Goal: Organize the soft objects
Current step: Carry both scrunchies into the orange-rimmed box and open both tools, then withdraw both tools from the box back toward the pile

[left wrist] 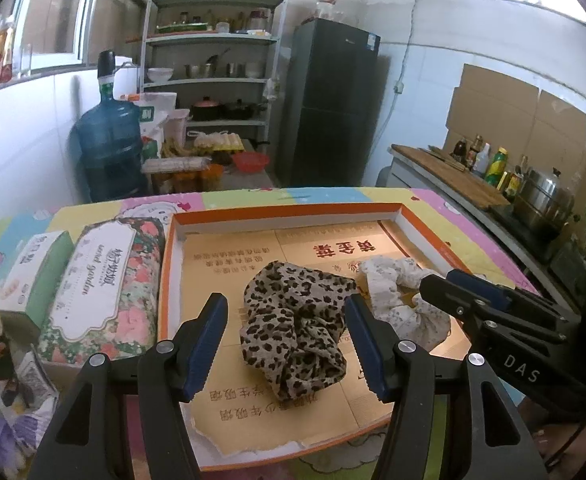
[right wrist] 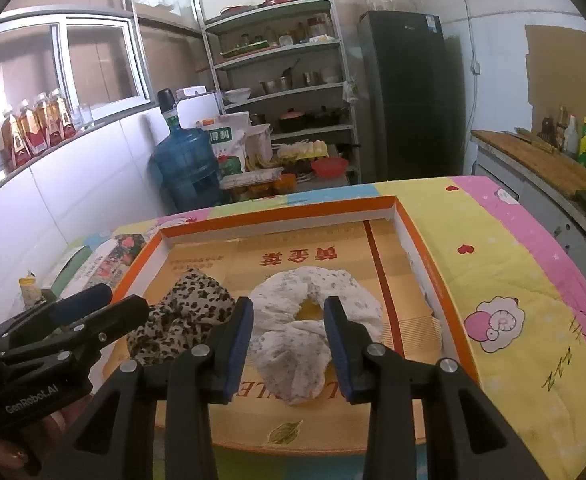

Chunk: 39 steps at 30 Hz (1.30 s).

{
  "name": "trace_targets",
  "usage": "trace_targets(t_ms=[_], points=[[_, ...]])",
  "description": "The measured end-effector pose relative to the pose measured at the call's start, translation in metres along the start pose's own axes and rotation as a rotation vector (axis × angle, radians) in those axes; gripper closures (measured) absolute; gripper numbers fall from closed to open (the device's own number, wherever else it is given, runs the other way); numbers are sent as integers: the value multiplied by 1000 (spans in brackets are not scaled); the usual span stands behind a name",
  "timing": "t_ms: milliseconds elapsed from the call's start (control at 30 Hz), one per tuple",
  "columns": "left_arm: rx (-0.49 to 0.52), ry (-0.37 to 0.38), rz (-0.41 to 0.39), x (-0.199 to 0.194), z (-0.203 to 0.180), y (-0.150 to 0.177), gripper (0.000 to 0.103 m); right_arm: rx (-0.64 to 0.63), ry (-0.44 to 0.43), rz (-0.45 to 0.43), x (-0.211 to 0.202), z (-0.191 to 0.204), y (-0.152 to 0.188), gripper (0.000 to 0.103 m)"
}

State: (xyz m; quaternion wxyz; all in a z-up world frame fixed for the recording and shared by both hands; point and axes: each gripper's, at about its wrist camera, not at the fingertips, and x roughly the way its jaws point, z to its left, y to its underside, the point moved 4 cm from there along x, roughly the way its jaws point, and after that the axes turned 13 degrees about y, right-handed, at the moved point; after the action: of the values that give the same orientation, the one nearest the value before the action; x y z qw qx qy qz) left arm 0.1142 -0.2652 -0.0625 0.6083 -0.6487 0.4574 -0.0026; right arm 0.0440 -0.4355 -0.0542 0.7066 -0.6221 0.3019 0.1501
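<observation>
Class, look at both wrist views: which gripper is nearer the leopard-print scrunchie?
Left. The left gripper straddles the leopard-print scrunchie, jaws open; the right gripper sits beside it, open around the white scrunchie.

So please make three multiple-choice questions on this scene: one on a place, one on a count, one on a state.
1. Where does the leopard scrunchie lie?
A. in the orange-rimmed tray
B. on the shelf
C. on the floor

2. How many scrunchies are in the tray?
A. one
B. two
C. four

3. How do the left gripper jaws stand?
A. shut on the leopard scrunchie
B. shut on nothing
C. open

Key: 1 A, it rests on the tray's gold floor. 2 B, the leopard one and the white scrunchie. 3 C, there is clear space beside both pads.
</observation>
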Motion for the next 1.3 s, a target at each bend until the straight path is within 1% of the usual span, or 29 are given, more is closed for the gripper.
trace_targets(t_ms=[133, 333, 700, 1033, 1300], points=[[19, 12, -8, -9, -4, -1, 40, -1, 1, -9, -7, 3, -1, 66], [53, -2, -30, -28, -10, -1, 40, -5, 5, -26, -20, 8, -2, 66], [28, 8, -53, -64, 0, 3, 40, -20, -6, -51, -48, 29, 1, 66], [8, -26, -84, -101, 16, 8, 40, -46, -25, -68, -70, 55, 6, 66], [-2, -80, -114, -137, 39, 17, 40, -74, -63, -74, -86, 88, 13, 66]])
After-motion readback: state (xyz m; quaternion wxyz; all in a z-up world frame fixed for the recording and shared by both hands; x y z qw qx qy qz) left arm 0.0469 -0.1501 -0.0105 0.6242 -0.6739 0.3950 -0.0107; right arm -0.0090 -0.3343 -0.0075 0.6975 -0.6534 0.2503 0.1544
